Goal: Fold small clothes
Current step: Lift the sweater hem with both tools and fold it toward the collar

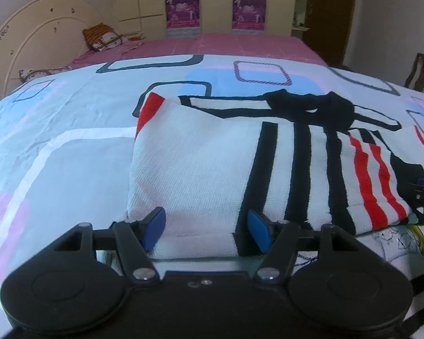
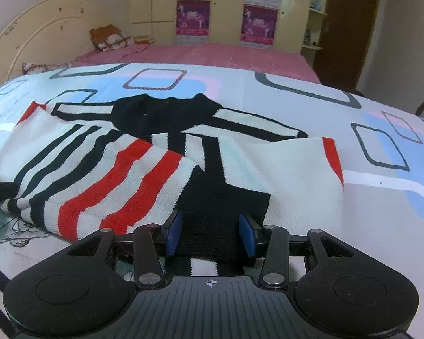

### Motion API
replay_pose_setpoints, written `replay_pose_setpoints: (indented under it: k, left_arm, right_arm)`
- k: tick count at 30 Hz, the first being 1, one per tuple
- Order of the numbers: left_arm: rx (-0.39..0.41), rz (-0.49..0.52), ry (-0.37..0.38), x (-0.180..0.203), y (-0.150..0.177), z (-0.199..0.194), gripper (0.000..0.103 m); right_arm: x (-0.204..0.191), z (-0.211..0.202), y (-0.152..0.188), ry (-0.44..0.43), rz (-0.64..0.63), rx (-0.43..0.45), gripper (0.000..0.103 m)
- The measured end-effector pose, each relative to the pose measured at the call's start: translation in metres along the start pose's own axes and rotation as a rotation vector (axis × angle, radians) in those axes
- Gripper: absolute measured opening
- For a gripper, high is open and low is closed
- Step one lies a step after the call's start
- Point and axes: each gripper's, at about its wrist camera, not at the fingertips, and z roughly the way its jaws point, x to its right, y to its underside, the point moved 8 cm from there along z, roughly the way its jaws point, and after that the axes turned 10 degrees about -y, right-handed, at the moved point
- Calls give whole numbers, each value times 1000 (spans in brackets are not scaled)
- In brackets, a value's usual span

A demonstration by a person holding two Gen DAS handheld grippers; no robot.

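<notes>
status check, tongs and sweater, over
Left tongs open at sweater near hem. Right tongs open, straddling black cuff. Sleeves folded in, sweater on bedsheet. Nothing in the way.

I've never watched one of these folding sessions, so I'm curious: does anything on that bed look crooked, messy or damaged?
Nothing looks damaged or spilled. The striped sweater lies half folded on the patterned bedsheet: its sleeves cross the body unevenly and one red-striped cuff sits askew. Both the left tongs and the right tongs are open at its near edge.
</notes>
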Motion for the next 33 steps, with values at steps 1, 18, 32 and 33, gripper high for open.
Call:
replay_pose_setpoints:
  k: [1,18,32,33]
  left_arm:
    - [-6,0,-11,0,0,-1,65]
    - [8,28,71,43,37,-81,65]
    - [-53,116,37,-3,127,-108,74]
    - [-53,110,39,-9,130,-108,75]
  right_arm:
    - [1,0,-1,-11,-2,-12,45]
    - [-43,-61,26,-204,-21,35,45]
    - [-80,-96,117,-129,-183,-35,45]
    - [-73,-100,121,-109,-162,-35,45]
